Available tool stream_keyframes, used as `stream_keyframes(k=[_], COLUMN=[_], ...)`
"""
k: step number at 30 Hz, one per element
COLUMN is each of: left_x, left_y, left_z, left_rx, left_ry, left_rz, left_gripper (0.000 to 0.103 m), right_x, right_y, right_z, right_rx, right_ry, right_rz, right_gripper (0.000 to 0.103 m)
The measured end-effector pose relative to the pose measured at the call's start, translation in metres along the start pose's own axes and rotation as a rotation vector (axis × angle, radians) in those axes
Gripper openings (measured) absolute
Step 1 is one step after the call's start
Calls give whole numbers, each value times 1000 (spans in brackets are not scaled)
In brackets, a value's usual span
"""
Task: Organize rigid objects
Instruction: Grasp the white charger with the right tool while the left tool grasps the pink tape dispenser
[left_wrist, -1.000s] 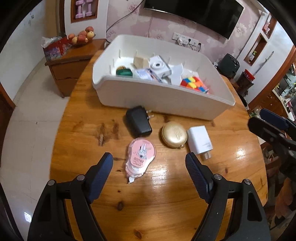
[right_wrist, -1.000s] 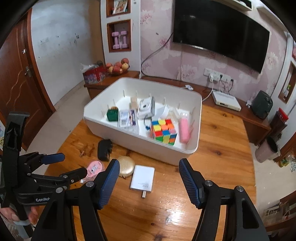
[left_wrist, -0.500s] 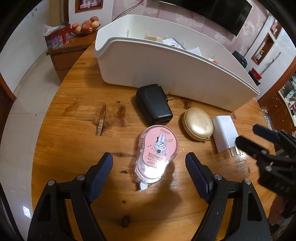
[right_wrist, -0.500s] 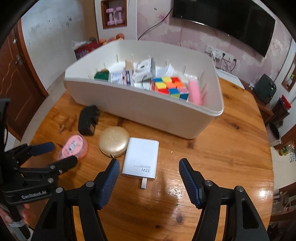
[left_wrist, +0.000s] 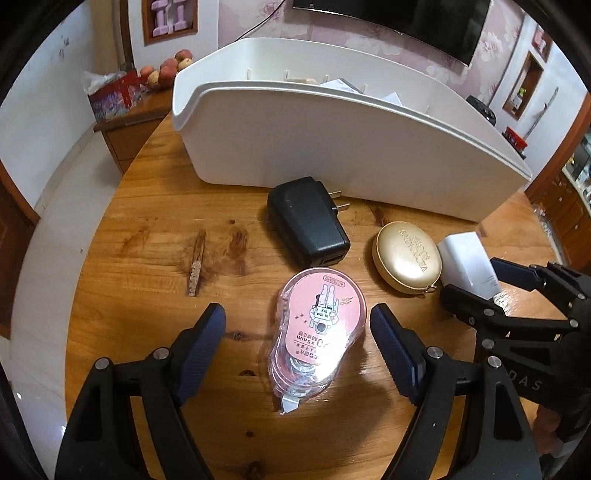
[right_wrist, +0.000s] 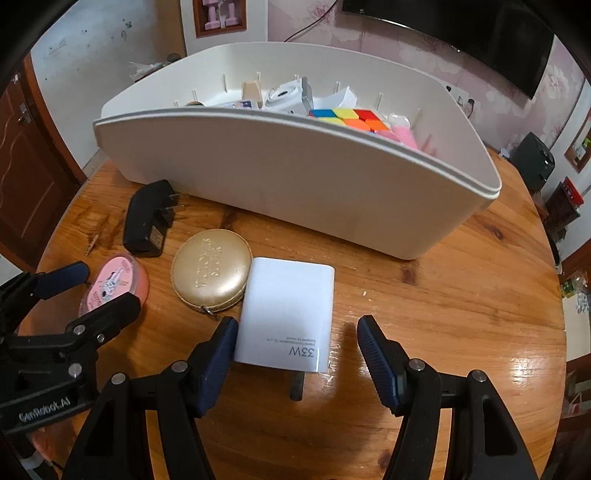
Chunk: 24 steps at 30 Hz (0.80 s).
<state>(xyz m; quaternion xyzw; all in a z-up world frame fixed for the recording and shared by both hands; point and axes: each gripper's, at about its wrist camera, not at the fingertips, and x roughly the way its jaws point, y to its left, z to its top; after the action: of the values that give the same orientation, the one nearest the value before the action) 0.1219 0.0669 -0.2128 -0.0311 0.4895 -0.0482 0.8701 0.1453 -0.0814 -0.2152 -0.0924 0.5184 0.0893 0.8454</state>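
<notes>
On the wooden table (left_wrist: 147, 258), left wrist view: left gripper (left_wrist: 297, 343) spread wide around the pink correction tape (left_wrist: 319, 332), not touching, nozzle pointing back at the camera. Right wrist view: right gripper (right_wrist: 293, 349) apart over the white charger (right_wrist: 288, 314), prongs toward the camera, long axis running toward the white bin (right_wrist: 314, 184).

A round wooden tabletop (right_wrist: 443, 295) gleams under overhead light. Behind it runs pink floral wallpaper (right_wrist: 424, 40) with a dark wall-mounted television (right_wrist: 480, 33), a wall niche (left_wrist: 168, 18) (pink dumbbells inside), a low wooden sideboard (left_wrist: 129, 129) bearing fruit (left_wrist: 166, 68), and a pale tiled floor (left_wrist: 55, 206).
</notes>
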Motion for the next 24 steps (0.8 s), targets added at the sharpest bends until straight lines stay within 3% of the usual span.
stream_keyframes(k=[7, 9, 12, 13, 24], left_x=[3, 2, 0, -1, -9], left_y=[-15, -16, -16, -16, -22], left_z=[-6, -7, -6, -6, -13], left_rx=[76, 79, 83, 86, 62], left_ry=[-10, -8, -6, -6, 30], left_rz=[75, 75, 68, 63, 49], left_gripper=[80, 77, 63, 54, 53], right_x=[3, 1, -1, -1, -15], right_y=[-7, -4, -3, -4, -7], right_z=[-3, -5, -6, -6, -23], right_rx=[43, 34, 31, 36, 44], right_ry=[-7, -13, -12, -12, -4], right_rz=[39, 44, 48, 52, 58], right_gripper=[60, 52, 48, 48, 47])
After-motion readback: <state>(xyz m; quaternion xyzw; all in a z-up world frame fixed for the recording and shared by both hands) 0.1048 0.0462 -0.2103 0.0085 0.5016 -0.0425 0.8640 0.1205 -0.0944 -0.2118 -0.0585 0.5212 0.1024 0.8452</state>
